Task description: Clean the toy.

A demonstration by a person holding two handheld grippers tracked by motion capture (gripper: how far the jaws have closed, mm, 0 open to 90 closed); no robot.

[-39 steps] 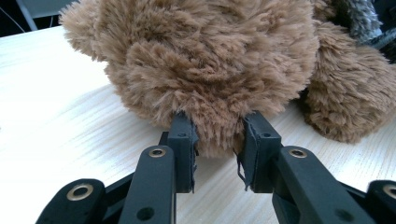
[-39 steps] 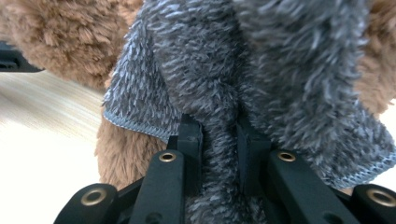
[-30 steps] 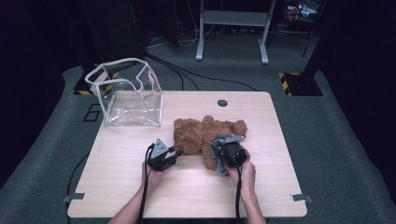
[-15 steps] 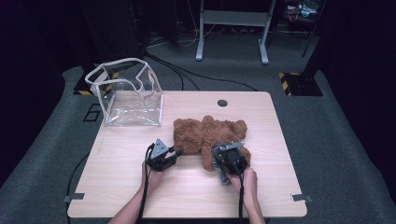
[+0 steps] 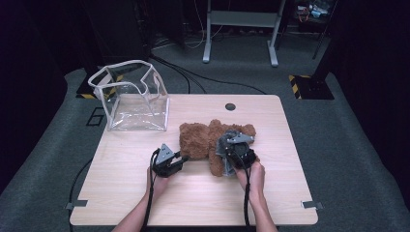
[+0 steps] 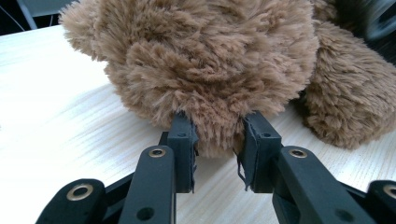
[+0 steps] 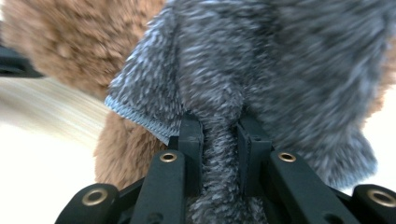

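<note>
A brown plush bear point(image 5: 203, 140) lay on the table point(image 5: 121, 169), right of centre, with a clear bag point(image 5: 133, 104) standing open at the far left corner, well apart from it. A piece of grey fuzzy cloth point(image 5: 226, 145), a garment by the look of it, covered part of the bear's right side.

The left gripper point(image 5: 180, 159) sat low at the bear's near left edge; in the left gripper view its jaws pinched a tuft of brown fur point(image 6: 217, 135) at the toy's underside, the pads sunk into the pile. The right gripper point(image 7: 219, 130) was pressed together on a bunched fold of the grey cloth point(image 7: 280, 70), which the right gripper view showed squeezed between the jaws; its blur suggested a hand in motion.

The step in hand looked like working the grey cloth on the bear, one hand anchoring the toy while the other tugged the fabric. Whether the cloth was going on or coming off could not be told.

The next move would call for the left grip to hold the bear down while the right drew the cloth along the body. A thin pinch of fur could slip, and too sharp a pull could drag the whole toy across the table.
</note>
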